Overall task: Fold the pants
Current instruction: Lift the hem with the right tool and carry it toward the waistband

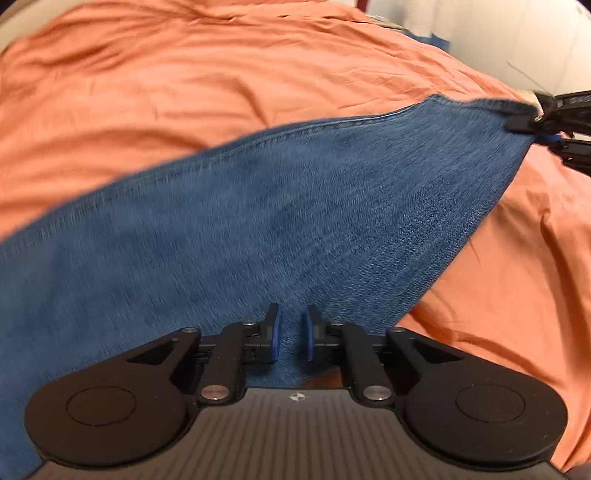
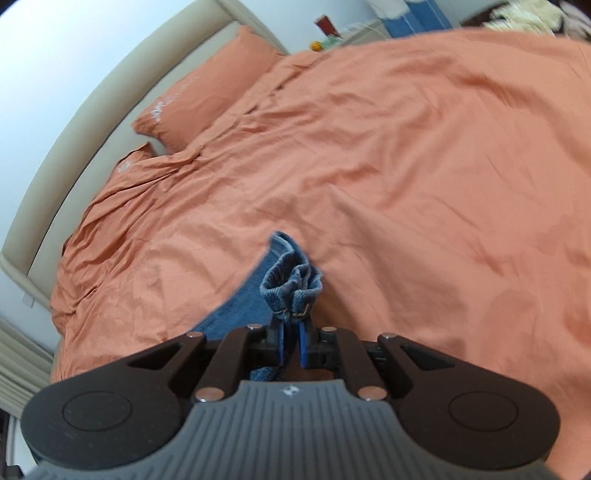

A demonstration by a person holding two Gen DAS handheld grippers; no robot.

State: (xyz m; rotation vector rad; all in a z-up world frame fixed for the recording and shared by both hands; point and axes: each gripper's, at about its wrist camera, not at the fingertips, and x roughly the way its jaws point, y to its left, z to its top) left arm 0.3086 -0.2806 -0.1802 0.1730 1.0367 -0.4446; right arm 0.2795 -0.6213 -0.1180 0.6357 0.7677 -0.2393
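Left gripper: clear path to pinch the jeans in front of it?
Probably yes. The left gripper has denim of the jeans between its fingers already; nothing blocks it. The right gripper holds the far corner.

An orange duvet (image 2: pixel 406 166) spreads rumpled ahead of the fingers; two matching pillows (image 2: pixel 207 96) lie far ahead-left against a beige headboard (image 2: pixel 110 107).

Motion blur smears the jeans (image 1: pixel 258 221), which run off the left-wrist view at eight o'clock, the right tongs (image 1: pixel 532 123) are cropped at three o'clock, and small bedside clutter (image 2: pixel 325 35) is unreadable.
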